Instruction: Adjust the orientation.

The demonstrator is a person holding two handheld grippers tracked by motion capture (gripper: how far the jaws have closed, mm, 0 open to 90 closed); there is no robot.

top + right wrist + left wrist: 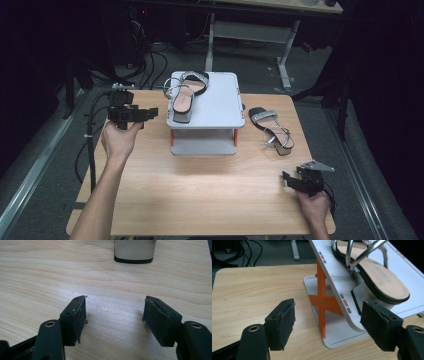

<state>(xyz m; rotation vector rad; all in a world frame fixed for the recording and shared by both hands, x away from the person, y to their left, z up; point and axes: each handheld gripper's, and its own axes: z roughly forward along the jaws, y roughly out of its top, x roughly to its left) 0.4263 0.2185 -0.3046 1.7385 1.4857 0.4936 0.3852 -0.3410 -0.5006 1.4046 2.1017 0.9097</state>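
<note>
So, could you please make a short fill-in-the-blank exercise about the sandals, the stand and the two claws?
1. One sandal lies on top of the ____.
2. The other sandal lies on the ____, to the right of the stand.
3. The left claw holds ____; its jaws stand apart.
4. The ____ claw is the one nearer the second sandal.

Missing words: stand; table; nothing; right

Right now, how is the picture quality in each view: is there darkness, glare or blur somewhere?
High view: the table is evenly lit, with a pale glare patch in front of the shoe rack; the room around it is nearly black. Left gripper view: sharp, and the rack and sandal appear tilted. Right gripper view: bright sheen on the wood between the open jaws; the sandal heel is cut off at the top.
</note>
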